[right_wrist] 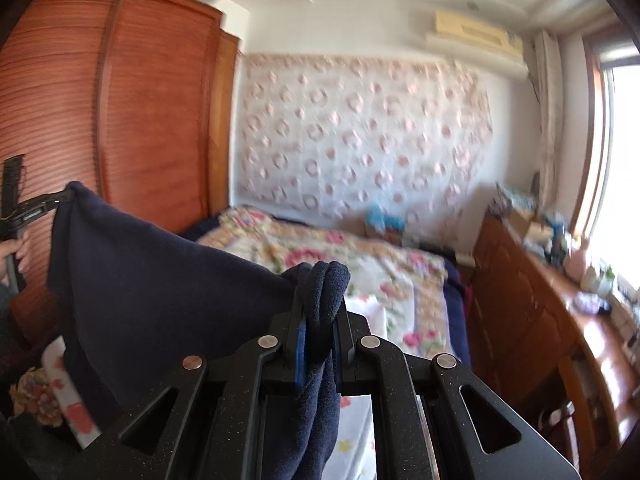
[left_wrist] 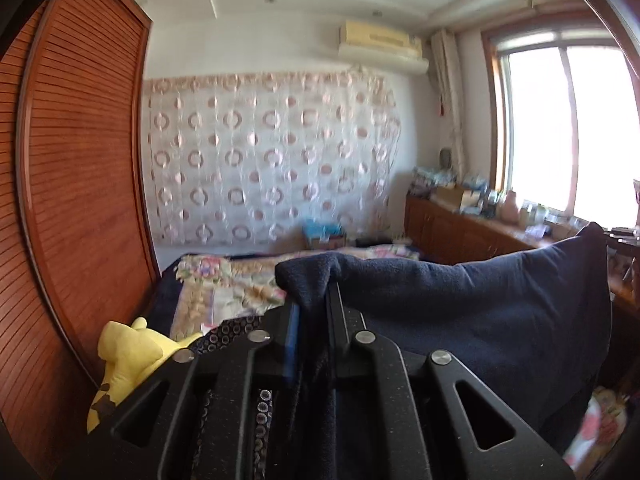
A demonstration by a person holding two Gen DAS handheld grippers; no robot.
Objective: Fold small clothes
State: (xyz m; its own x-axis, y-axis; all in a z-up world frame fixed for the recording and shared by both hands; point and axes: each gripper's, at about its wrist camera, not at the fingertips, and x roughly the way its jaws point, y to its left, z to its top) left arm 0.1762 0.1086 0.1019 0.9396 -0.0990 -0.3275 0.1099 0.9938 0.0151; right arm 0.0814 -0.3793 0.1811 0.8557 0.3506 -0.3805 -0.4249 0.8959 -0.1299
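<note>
- Navy fleece garment (left_wrist: 460,304) is airborne, stretched between both claws above the bed (right_wrist: 360,264) with the floral quilt.
- Left claw (left_wrist: 316,300): nearly closed, pinching one top corner.
- Right claw (right_wrist: 320,312): nearly closed, bunched corner clamped between the pads.
- Long axis runs claw to claw, top edge sagging mid-span; body hangs below.
- Both claws point slightly downward, toward the far wall.
- Judgement: lay-down onto the bed comes next; neither hand is clearly nearer.
</note>
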